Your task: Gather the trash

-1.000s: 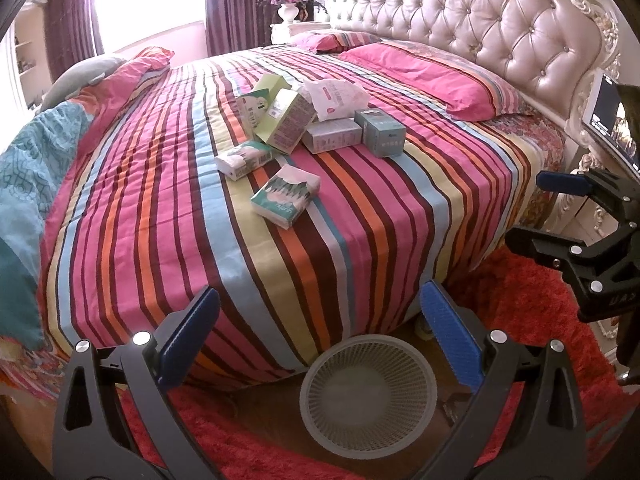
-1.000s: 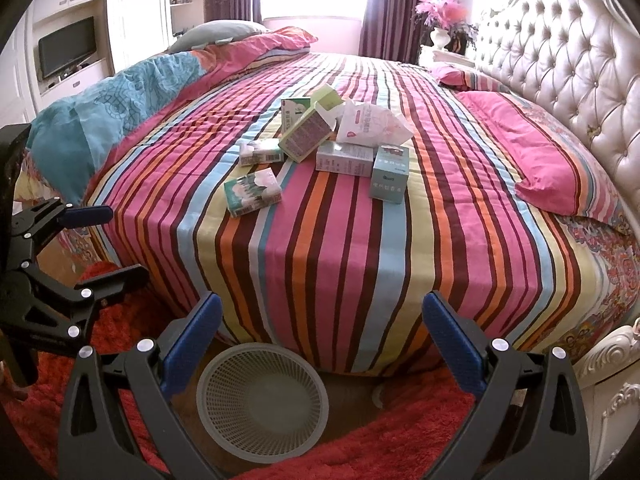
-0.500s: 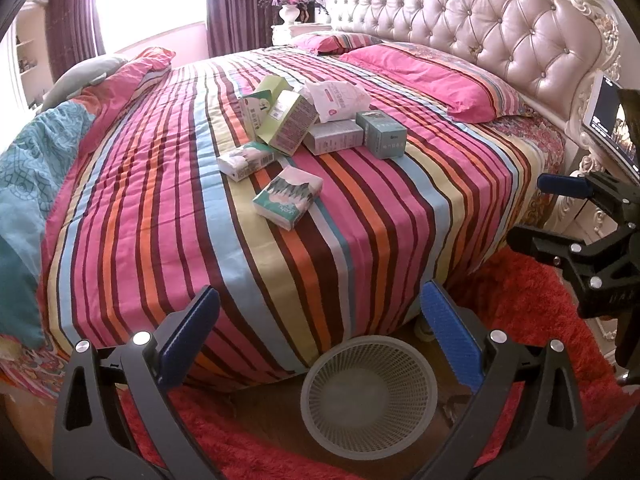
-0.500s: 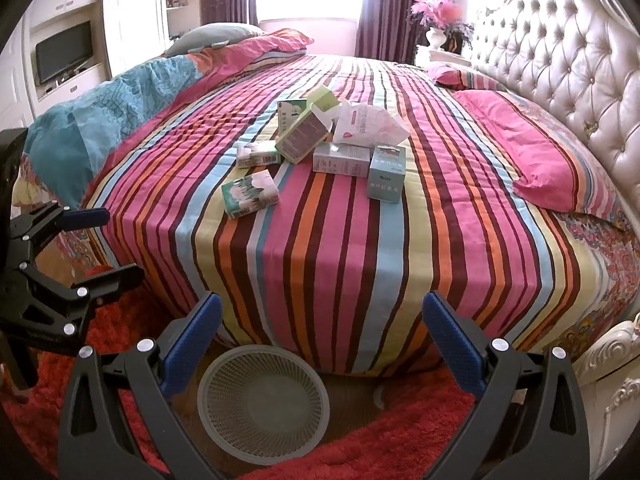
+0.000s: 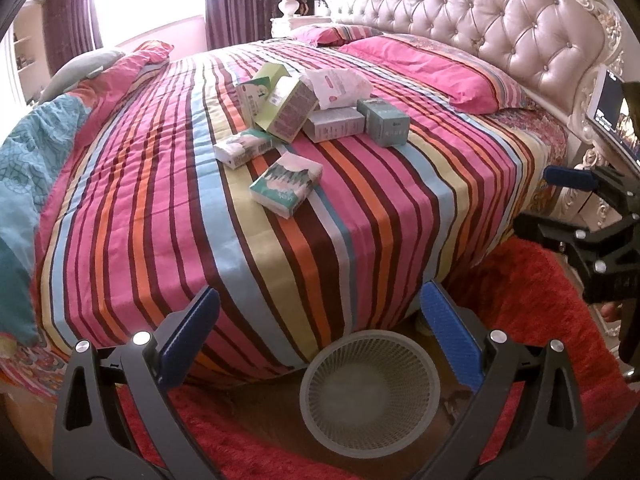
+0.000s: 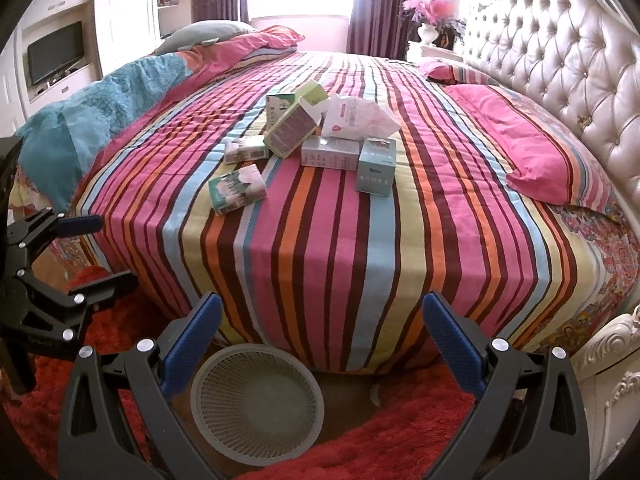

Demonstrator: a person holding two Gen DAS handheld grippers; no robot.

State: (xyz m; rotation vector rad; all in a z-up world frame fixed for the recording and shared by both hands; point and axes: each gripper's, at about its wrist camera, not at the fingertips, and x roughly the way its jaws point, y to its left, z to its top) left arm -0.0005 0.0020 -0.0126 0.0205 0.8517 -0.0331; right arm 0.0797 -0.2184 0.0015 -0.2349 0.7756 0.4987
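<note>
Several boxes and packets lie together on the striped bedspread (image 5: pixel 160 184): a green tissue pack (image 5: pixel 286 183) (image 6: pixel 237 188) nearest the edge, a small pack (image 5: pixel 243 148), a tilted green box (image 5: pixel 286 109) (image 6: pixel 291 129), a grey box (image 5: pixel 334 124), a teal box (image 5: pixel 383 121) (image 6: pixel 376 165) and a white bag (image 5: pixel 340 87) (image 6: pixel 356 117). An empty grey mesh basket (image 5: pixel 370 390) (image 6: pixel 257 400) stands on the floor at the bed's foot. My left gripper (image 5: pixel 320 340) and right gripper (image 6: pixel 322 344) are both open and empty, hovering above the basket, short of the bed.
A red shaggy rug (image 5: pixel 532 292) covers the floor around the basket. A tufted headboard (image 5: pixel 500 28) and pink pillows (image 5: pixel 424 68) lie to the right. A folded teal and pink quilt (image 6: pixel 120 96) lies on the left. A TV (image 6: pixel 54 58) hangs at far left.
Both grippers have drifted slightly toward the bed; the trash items look a little closer. Nothing has been grasped or moved.
</note>
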